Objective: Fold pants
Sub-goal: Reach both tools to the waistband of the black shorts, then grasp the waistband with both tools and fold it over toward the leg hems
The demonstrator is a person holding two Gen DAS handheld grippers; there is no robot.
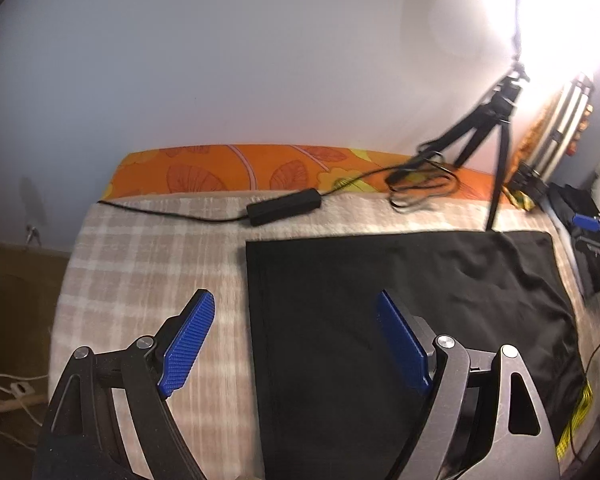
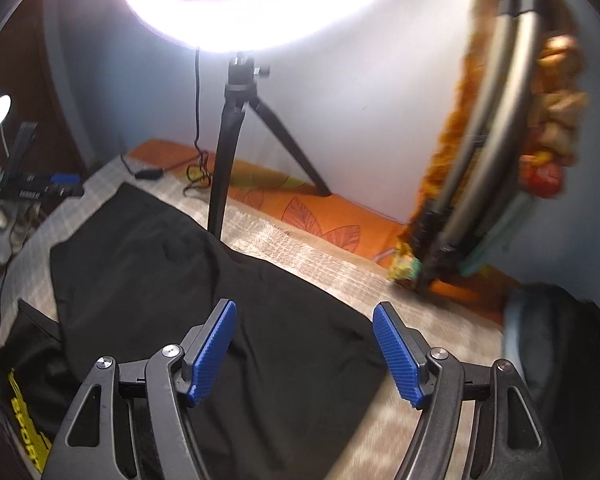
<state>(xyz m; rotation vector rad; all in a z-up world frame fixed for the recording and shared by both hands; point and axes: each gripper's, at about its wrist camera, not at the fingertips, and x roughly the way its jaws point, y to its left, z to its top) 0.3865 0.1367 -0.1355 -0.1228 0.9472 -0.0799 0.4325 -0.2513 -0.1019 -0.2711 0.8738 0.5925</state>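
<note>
one black pants (image 1: 412,312); two hand-held grippers, left (image 1: 296,334), right (image 2: 305,346); one tripod (image 2: 236,136); one ring light (image 2: 260,8); one power adapter (image 1: 284,206)

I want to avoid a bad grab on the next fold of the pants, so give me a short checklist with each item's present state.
1. Left gripper open and empty: ok.
2. Right gripper open, nothing pinched: ok.
3. Black pants lie flat on the checked blanket: ok, with slight wrinkles.
4. Left edge of the pants between the left gripper's fingers: ok, lined up but not touched.
5. Tripod leg clear of the pants: not ok, it stands at the far edge.
6. Power adapter and cable off the pants: ok.
</note>
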